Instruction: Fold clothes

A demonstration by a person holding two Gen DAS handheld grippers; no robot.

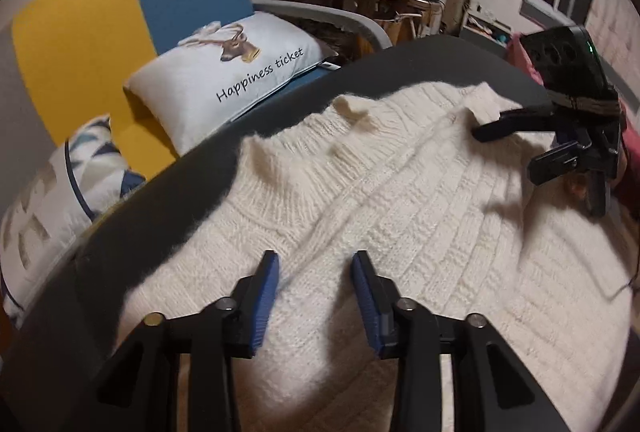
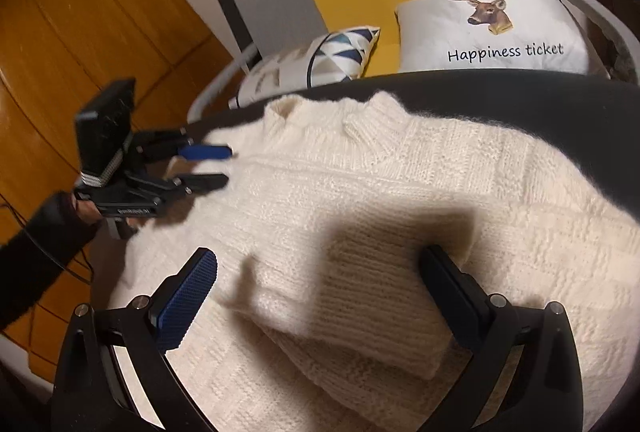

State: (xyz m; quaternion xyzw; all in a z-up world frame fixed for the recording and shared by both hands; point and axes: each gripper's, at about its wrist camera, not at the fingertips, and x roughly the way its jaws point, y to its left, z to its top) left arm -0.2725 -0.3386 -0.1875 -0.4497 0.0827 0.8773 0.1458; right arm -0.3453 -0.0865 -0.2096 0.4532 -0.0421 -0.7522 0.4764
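Cream sweater (image 1: 400, 192), spread on the dark table (image 1: 160, 216) with a sleeve (image 2: 340, 292) folded across its body, mid-fold by the look: left gripper (image 1: 315, 296) and right gripper (image 2: 316, 296) both agape, empty, hovering above it; next grasp needs an edge.

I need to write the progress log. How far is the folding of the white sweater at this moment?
Done: the white sweater lies spread on the dark surface, and a ribbed cuff is already laid over the body. In hand: nothing; the left gripper and right gripper are both open above it. Left: folding the body.
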